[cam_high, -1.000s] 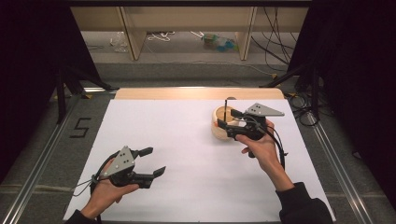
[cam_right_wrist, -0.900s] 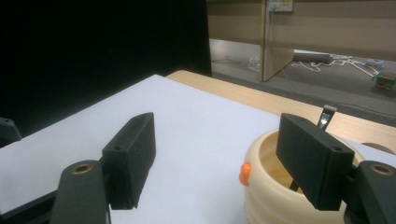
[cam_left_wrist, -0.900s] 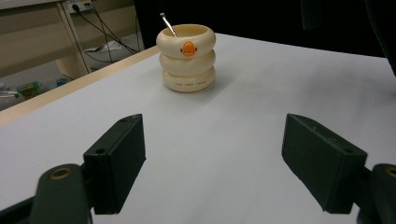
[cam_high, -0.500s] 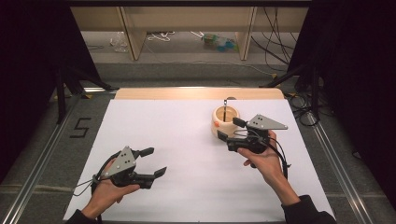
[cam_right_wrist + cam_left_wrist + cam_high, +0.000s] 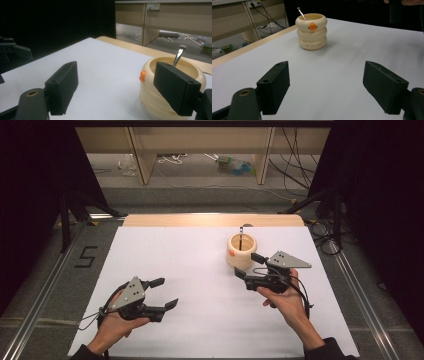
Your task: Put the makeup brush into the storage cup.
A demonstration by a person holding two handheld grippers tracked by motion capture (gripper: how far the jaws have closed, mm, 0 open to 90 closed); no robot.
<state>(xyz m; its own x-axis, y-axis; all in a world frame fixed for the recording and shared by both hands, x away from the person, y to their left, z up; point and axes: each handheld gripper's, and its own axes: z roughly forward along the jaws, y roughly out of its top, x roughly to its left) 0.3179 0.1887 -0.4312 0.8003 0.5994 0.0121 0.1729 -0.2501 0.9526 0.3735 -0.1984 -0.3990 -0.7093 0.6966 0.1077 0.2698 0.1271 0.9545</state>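
Observation:
A cream ringed cup [image 5: 241, 252] with an orange duck mark stands right of centre on the white sheet. A thin metal utensil handle [image 5: 240, 234] sticks up out of it. My right gripper [image 5: 248, 265] hovers just in front of the cup, a little to its right. Its jaws have just been opening and stand wide with nothing between them. In the right gripper view the cup [image 5: 152, 100] and the utensil [image 5: 178, 56] sit behind the right jaw. My left gripper [image 5: 165, 293] rests open at the near left and faces the cup [image 5: 312, 31] from a distance.
The white sheet [image 5: 200, 265] covers the table, with a wooden edge [image 5: 210, 220] showing at the back. Dark drapes stand on both sides. Shelf legs and cables lie on the floor beyond. A "5" mark [image 5: 86, 256] is on the floor at the left.
The right gripper has drawn back from over the cup toward the person and a little lower, its jaws wider. The utensil stays in the cup. The left gripper has not moved.

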